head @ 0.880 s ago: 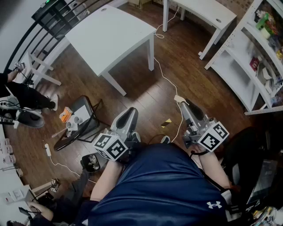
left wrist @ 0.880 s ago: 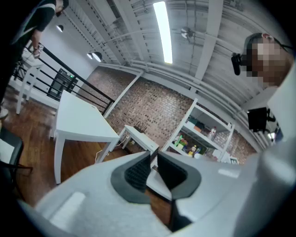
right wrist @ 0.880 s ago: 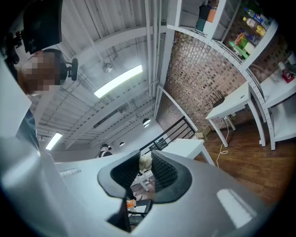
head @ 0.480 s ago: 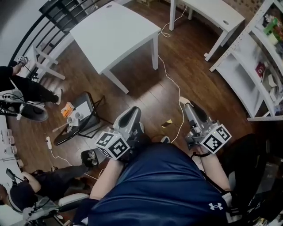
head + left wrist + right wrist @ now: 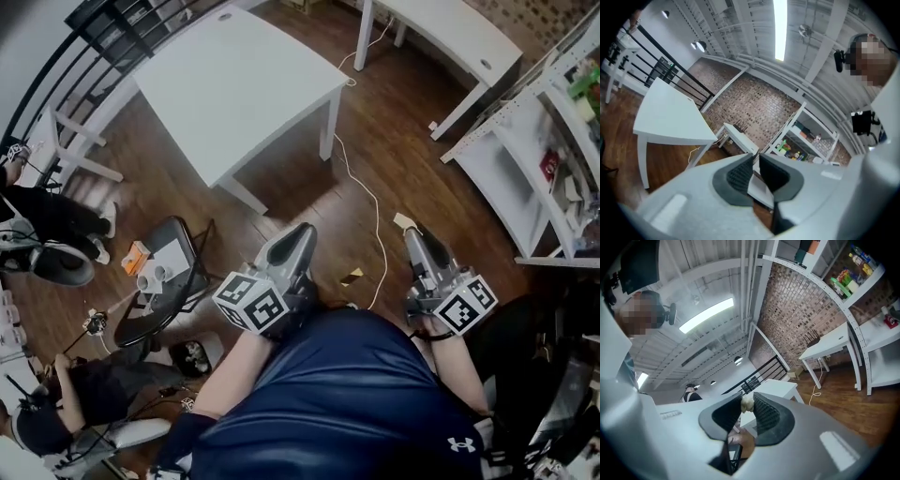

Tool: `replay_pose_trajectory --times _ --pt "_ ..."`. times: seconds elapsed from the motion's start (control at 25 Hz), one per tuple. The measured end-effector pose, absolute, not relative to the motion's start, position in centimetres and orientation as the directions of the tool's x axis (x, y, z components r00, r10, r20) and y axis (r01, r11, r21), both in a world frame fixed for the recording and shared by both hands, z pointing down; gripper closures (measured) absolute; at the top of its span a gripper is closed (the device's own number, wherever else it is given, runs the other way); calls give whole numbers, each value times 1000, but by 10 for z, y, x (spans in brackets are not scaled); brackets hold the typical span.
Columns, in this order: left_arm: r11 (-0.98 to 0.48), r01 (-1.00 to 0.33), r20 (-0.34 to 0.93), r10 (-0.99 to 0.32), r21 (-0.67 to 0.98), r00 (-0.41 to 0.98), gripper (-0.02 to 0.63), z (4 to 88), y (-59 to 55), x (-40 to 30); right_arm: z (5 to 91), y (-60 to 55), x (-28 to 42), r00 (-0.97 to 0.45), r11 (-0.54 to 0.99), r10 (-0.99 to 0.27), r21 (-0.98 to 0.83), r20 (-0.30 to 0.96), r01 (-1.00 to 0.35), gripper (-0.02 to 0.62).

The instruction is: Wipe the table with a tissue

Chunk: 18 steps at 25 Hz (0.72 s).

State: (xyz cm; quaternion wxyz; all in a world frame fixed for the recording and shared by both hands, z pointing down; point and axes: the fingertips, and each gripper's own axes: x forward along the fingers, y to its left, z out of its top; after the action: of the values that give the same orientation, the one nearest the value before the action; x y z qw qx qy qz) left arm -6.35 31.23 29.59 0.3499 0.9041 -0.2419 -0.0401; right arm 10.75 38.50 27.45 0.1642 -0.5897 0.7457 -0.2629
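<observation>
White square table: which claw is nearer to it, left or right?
Left. The left claw points at the table from just short of its near leg; the right claw, pinching a tissue scrap, is farther off to the right.

A white cable (image 5: 378, 217) snakes across the wooden floor (image 5: 403, 141). White shelves (image 5: 502, 164) stand at the right. A black chair (image 5: 173, 281) at the left holds small items.

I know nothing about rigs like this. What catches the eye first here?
Low in the head view, the left tool, jaws together, and the right tool, pinching a small pale tissue wad, each carry a chequered marker cube. Ahead of them, upper left, a white table stands on the dark wood floor.
</observation>
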Motion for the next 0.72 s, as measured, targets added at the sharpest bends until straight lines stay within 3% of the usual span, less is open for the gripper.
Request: replay_pose_trajectory --times 0.36,0.72 --pt "-678 -398 137 -406 617 904 561 321 222 -91 285 291 76 -211 88 -963 -538 170 -838 518" --pt "-624 -484 157 -503 614 850 561 330 145 -104 301 205 80 -287 141 -938 -540 196 -830 518"
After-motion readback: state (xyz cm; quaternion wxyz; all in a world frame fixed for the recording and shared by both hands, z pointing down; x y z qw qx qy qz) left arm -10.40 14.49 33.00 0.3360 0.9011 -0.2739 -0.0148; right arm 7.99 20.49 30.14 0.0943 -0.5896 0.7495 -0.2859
